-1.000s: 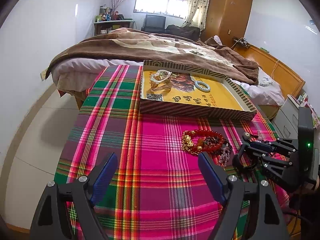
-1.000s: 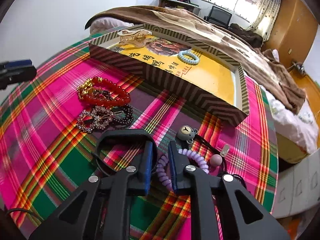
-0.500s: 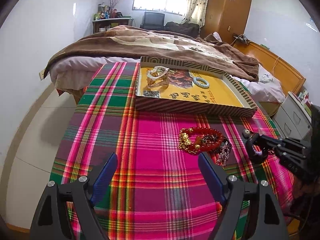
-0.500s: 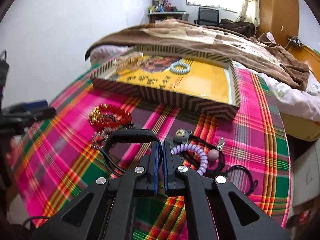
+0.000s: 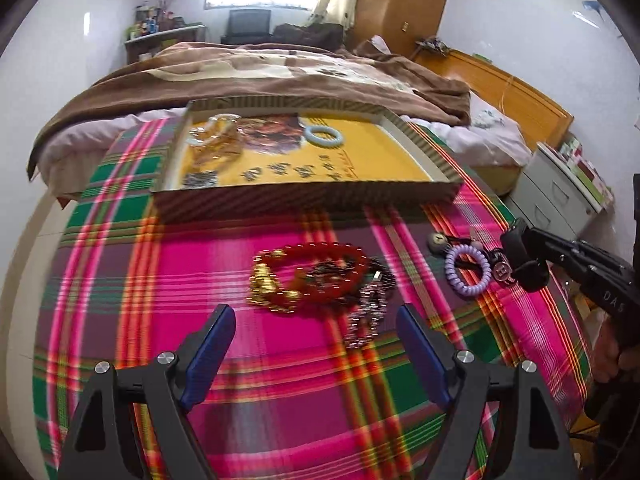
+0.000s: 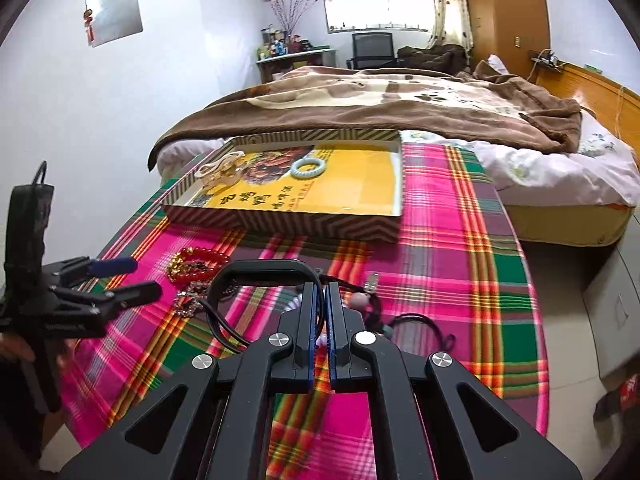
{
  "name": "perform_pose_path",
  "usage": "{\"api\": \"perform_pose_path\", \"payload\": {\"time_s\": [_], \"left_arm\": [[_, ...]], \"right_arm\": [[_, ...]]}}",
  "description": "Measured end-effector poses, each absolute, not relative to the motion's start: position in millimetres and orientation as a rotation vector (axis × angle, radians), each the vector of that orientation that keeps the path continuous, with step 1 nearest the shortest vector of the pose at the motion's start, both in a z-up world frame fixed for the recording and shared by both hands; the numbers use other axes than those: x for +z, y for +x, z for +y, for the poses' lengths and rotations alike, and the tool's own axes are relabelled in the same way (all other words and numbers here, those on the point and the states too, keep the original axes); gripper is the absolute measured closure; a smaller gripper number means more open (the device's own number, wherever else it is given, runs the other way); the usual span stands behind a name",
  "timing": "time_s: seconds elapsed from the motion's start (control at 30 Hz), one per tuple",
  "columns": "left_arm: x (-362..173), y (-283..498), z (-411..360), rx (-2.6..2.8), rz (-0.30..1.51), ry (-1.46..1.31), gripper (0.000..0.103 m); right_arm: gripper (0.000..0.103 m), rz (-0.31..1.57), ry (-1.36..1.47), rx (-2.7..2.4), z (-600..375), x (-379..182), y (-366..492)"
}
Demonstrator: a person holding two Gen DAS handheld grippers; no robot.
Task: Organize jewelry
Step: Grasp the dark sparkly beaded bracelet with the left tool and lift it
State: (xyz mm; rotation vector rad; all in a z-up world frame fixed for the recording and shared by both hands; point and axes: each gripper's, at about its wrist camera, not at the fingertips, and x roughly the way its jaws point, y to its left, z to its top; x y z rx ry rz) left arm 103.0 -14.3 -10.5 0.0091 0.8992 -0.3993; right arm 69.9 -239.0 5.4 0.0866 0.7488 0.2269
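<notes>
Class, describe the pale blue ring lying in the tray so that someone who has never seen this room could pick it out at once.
Start at the plaid tablecloth by the bed and find the shallow striped-edged tray with the yellow floor. Inside it lie two pieces: the clear amber hair claw and the pale blue bracelet. Only the bracelet is a plain closed ring.

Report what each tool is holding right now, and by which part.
Left tool: open, holding nothing. Right tool: jaws shut, with a black loop arching from its tip; whether the loop's end is pinched between them cannot be told.
</notes>
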Motion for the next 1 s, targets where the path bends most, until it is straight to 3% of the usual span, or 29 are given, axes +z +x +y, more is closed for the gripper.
{"api": "perform_pose_path", "payload": {"time_s": [0.17,0.23,0.3,0.43,0.6,0.7,1.0], "left_arm": [[-21,105,-35,-0.418,0.924,0.056,0.022],[-25,106,-43,-0.43,0.93,0.067,0.026],[-29,107,-51,-0.44,0.942,0.072,0.038],[-35,108,-63,-0.433,0.947,0.107,0.047],[-34,108,-67,-0.414,0.95,0.117,0.079],[-32,104,-66,-0.42,0.948,0.11,0.088],[-20,85,-53,-0.457,0.925,0.038,0.092]], "right_arm": [[0.099,0.745,0.102,0.222,-245,4,69],[0.099,0.747,0.107,0.224,-247,2,69],[0.099,0.75,0.113,0.221,-249,0,69],[0.099,0.753,0.123,0.217,-254,-2,67],[0.099,0.751,0.127,0.216,-257,-2,66],[0.099,0.751,0.127,0.218,-257,-3,65],[0.099,0.742,0.136,0.22,-256,0,58]]}}
